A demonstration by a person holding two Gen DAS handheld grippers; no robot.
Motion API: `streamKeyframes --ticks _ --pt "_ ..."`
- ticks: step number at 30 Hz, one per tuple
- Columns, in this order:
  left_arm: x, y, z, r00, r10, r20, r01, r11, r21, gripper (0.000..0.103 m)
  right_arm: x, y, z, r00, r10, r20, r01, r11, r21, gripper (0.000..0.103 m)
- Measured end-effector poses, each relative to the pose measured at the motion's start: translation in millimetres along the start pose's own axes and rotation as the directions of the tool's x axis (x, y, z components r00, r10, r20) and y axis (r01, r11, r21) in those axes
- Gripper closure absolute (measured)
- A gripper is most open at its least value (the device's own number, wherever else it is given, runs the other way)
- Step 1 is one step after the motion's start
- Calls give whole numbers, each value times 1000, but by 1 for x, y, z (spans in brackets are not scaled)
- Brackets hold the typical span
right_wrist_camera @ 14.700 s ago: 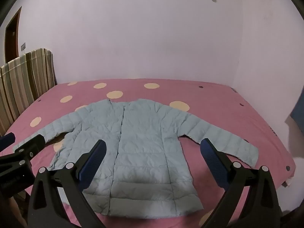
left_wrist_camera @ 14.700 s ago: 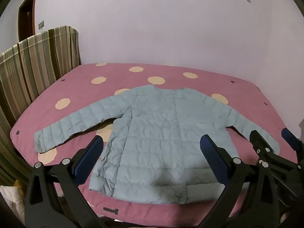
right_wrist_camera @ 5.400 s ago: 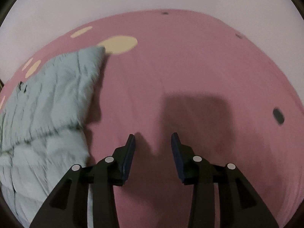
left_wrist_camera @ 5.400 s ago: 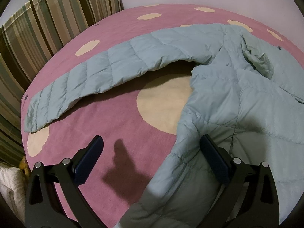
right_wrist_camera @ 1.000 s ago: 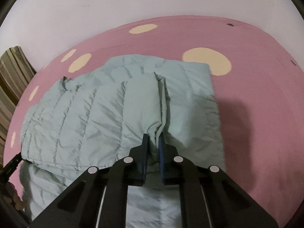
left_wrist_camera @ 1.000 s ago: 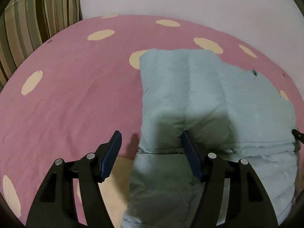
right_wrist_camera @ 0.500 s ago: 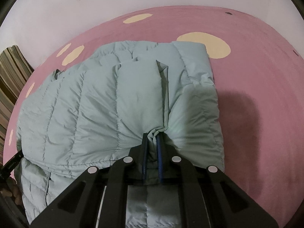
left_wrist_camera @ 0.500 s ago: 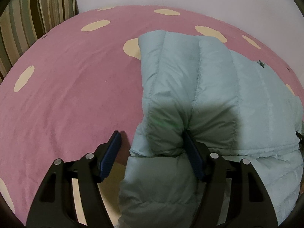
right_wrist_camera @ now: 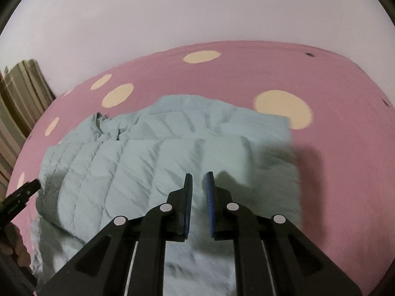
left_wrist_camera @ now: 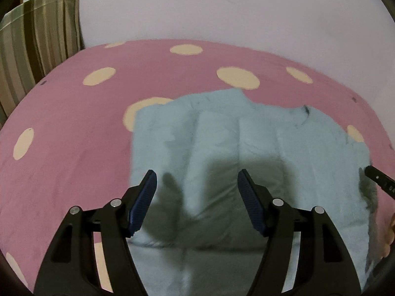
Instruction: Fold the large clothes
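A pale blue quilted jacket (left_wrist_camera: 246, 135) lies on the bed, sleeves tucked in and its near part folded up over the body (right_wrist_camera: 148, 160). My left gripper (left_wrist_camera: 196, 175) hovers above the fold's near left edge, open wide, nothing between its pads. My right gripper (right_wrist_camera: 199, 175) hangs over the fold's near right part. Its jaws are opening, a narrow gap shows, and no cloth is between them. The right gripper's tip (left_wrist_camera: 377, 177) pokes in at the right edge of the left wrist view; the left one's (right_wrist_camera: 19, 197) shows at the other view's left edge.
The bed carries a pink sheet with cream dots (left_wrist_camera: 74, 123), with bare sheet to the left and right (right_wrist_camera: 345, 172) of the jacket. A striped headboard (left_wrist_camera: 37, 49) stands at the far left. A pale wall (left_wrist_camera: 222, 7) runs behind. A person's hand (right_wrist_camera: 17, 246) holds the left gripper.
Both grippers have pulled back and up from the jacket. The fold they carried now lies flat on the body. The right jaws, earlier pinching cloth, have let go.
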State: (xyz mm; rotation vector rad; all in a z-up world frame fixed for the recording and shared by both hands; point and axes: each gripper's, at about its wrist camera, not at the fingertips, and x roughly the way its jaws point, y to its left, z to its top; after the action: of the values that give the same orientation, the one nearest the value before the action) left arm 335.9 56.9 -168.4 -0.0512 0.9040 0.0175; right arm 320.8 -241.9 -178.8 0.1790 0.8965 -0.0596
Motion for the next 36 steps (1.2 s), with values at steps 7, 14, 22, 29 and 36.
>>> streamKeyframes --ticks 7,14,22,29,36 --pt "49 -21 -9 989 78 -127 -73 996 48 34 60 4 -6 992 -7 -128 6 1000 -6 92" --pt "17 -19 -12 995 70 -68 -71 998 0 36 22 13 -11 998 -32 -56 30 999 -35 92" --pt "27 -25 -27 992 63 -105 -59 997 43 34 25 10 -33 995 -42 -95 39 998 -40 91" --pt "40 -29 -33 990 83 -115 -75 995 67 34 34 14 -35 994 -57 -98 53 997 -49 91" --pt "41 -29 -35 991 79 -105 -73 995 68 34 34 16 -35 994 -57 -89 53 997 -50 92"
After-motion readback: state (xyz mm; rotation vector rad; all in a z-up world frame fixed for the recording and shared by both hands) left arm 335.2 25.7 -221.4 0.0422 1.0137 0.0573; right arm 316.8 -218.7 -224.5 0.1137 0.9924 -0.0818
